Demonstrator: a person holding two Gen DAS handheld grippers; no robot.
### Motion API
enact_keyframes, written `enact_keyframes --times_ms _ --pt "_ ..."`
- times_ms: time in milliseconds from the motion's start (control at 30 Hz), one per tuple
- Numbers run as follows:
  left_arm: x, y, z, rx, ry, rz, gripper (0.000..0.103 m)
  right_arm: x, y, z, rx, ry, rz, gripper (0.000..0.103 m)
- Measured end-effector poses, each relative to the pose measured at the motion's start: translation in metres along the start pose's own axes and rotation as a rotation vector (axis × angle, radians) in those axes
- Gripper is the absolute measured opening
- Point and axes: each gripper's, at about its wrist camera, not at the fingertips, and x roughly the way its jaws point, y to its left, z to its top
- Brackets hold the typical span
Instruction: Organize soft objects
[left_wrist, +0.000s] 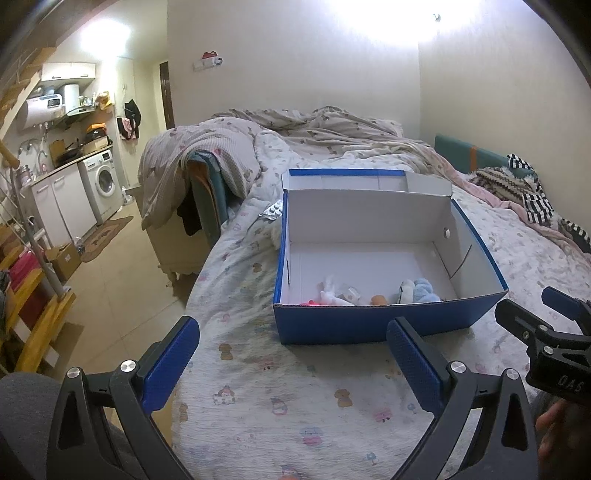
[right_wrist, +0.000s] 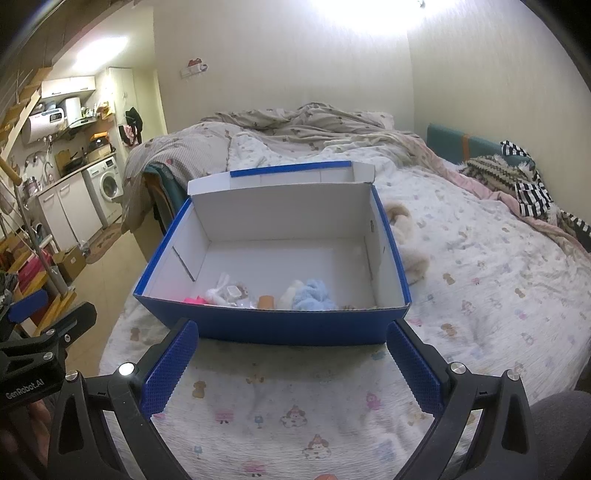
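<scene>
Right wrist view: my right gripper (right_wrist: 291, 363) gapes wide, empty, before the blue box (right_wrist: 273, 328); a cream plush (right_wrist: 408, 243) lies beside it on the bed (right_wrist: 480, 295).

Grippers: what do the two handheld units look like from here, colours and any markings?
Both match: black skeletal frames with triangular cutouts and silver round bolts, each carrying two blue textured finger pads. The left gripper body reads "GenRobot.AI" in the right wrist view; the right gripper shows "DAS" in the left wrist view. No cables visible. Grey fabric sits beside each.
</scene>
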Motion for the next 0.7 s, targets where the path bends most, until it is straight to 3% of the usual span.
enact_keyframes --times_ms 700 --pt "0.0013 -0.0008 -0.0013 -0.003 0.004 0.0 0.102 -0.0012 -0.003 0.0014 0.002 0.004 0.001 0.103"
